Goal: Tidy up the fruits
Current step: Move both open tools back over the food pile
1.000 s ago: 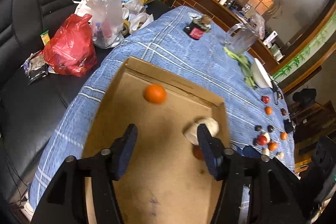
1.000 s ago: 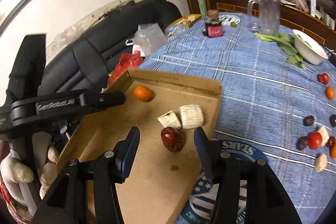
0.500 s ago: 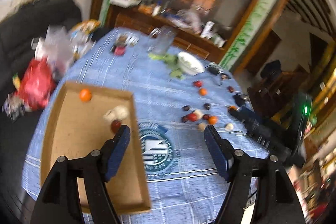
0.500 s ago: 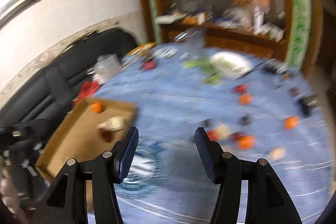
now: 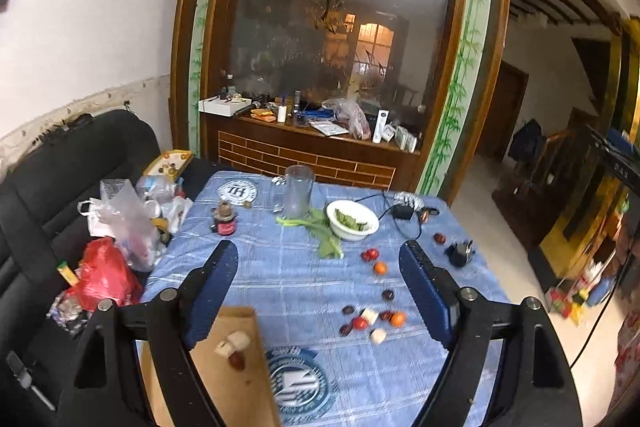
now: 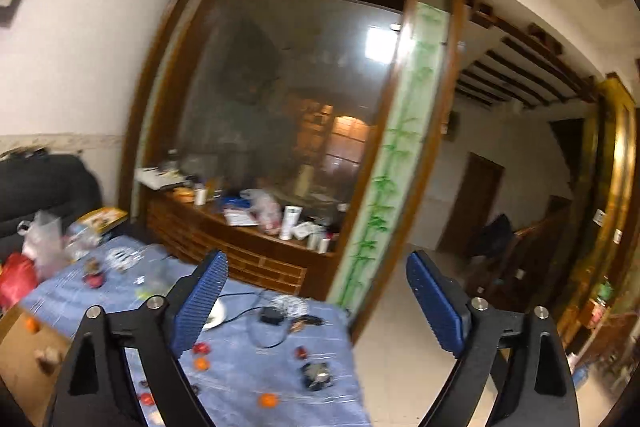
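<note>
Spread wide and holding nothing, left gripper [image 5: 318, 287] raised well above the blue checked tablecloth [image 5: 296, 291], blue pads [image 5: 212, 291] framing the scattered fruit. Equally wide and empty, right gripper [image 6: 316, 303], tipped up toward the room more than the table, view blurred. Probably lifted clear between picks, to take in what is left to sort. Below the left fingers, cardboard tray [image 5: 240, 379] at the near left corner, already holding a dark red fruit [image 5: 237, 361] touching a pale chunk [image 5: 232, 343]. Well apart from the tray, on the cloth to the right, a loose cluster [image 5: 370, 319] of red, dark, orange and pale pieces, with an orange one [image 5: 380, 268] and a red one [image 5: 370, 254] farther back. Beyond these, white bowl [image 5: 352, 220] of greens, glass pitcher [image 5: 298, 191], small red jar [image 5: 225, 221]. Left of the table, black sofa [image 5: 60, 163] with a red bag [image 5: 106, 277] and clear plastic bags. Behind, wooden cabinet [image 5: 312, 151] under a large glass panel.
</note>
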`<action>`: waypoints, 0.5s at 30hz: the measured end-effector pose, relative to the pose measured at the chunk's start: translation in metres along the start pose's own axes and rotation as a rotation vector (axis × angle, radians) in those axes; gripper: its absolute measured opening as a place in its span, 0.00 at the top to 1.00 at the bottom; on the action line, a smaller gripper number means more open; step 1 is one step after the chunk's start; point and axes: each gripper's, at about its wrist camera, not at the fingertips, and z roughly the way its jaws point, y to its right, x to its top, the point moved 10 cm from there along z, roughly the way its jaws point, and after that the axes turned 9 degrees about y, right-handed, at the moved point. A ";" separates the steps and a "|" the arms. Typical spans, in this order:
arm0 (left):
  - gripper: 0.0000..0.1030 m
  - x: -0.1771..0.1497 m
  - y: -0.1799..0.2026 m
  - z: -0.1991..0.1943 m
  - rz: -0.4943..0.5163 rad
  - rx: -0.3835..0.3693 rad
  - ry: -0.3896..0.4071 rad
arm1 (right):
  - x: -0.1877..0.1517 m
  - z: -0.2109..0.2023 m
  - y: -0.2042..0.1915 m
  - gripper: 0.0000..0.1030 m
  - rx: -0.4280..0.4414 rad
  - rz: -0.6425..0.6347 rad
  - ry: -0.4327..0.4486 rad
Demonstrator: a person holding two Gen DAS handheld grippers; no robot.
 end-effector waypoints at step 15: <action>0.31 -0.219 0.066 0.177 -0.126 -0.161 -0.422 | -0.352 0.090 -0.097 0.47 0.342 0.323 -0.580</action>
